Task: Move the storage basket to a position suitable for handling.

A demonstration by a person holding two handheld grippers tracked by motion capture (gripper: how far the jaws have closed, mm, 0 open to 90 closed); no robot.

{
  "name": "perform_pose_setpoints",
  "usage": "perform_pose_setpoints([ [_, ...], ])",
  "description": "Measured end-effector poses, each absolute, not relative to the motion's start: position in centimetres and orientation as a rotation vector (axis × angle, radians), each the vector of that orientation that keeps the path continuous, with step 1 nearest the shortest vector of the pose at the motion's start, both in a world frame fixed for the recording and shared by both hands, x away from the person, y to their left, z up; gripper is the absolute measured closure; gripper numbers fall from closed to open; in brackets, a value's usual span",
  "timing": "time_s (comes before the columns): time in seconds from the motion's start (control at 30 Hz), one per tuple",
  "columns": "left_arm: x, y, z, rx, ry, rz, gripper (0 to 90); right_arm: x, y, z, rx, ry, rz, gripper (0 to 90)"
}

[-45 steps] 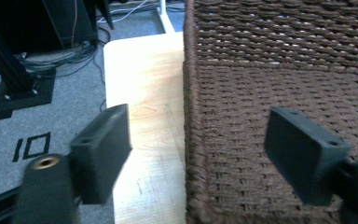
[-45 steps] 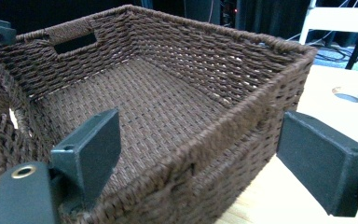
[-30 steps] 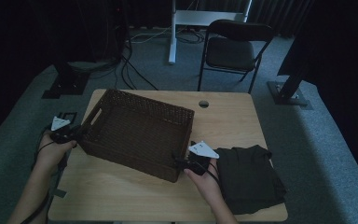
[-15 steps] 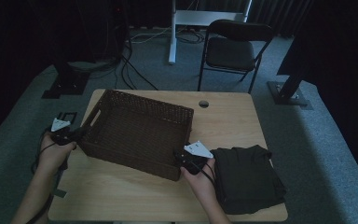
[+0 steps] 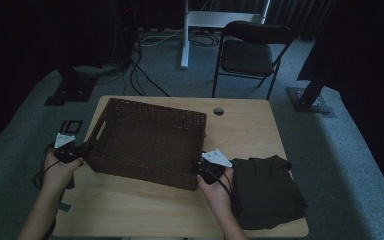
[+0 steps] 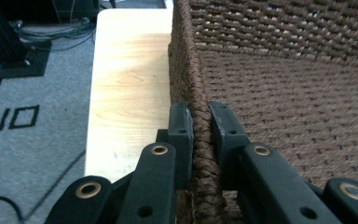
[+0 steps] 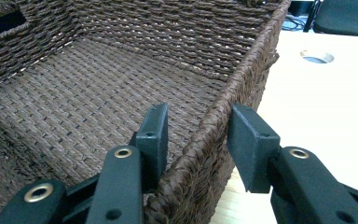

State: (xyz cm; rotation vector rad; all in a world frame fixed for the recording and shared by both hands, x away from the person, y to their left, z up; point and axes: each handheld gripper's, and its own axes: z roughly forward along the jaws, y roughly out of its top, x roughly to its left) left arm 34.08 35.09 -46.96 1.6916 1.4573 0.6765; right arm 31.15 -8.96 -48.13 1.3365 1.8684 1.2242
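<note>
The basket (image 5: 147, 142), in the middle of the table (image 5: 250, 130), is clamped at its left rim by the left gripper (image 6: 200, 121). The right gripper (image 7: 196, 135) has just been closing astride the right rim, a slight gap remaining at one pad. Since a second ago the basket has been shifted slightly; a two-handed lift seems imminent.

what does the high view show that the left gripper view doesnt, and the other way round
The high view adds the folded dark cloth on the table's near right corner, the cable hole and the folding chair beyond. The left gripper view adds the close-up: its fingers pressed on the basket's braided rim, one outside and one inside. Both share the wicker basket, the left gripper at its wall, light tabletop and the black square mark on the carpet.
</note>
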Motion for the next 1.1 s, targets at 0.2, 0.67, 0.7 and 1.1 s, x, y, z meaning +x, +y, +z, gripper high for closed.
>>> perform_pose_setpoints([
  [0.2, 33.0, 34.5, -46.8, 1.672, 1.486, 0.630, 81.1, 31.9, -10.0, -47.9, 1.299, 1.920, 1.217, 59.9],
  [0.67, 31.2, 32.9, -47.1, 1.622, 1.522, 0.659, 81.0, 33.5, -11.6, -47.7, 1.232, 1.999, 1.205, 60.8],
  [0.7, 31.0, 32.8, -47.1, 1.618, 1.526, 0.657, 81.0, 33.6, -11.8, -47.7, 1.228, 2.002, 1.212, 60.7],
  [1.1, 29.7, 32.5, -47.2, 1.612, 1.523, 0.641, 80.7, 32.9, -12.3, -47.7, 1.213, 2.020, 1.208, 61.3],
])
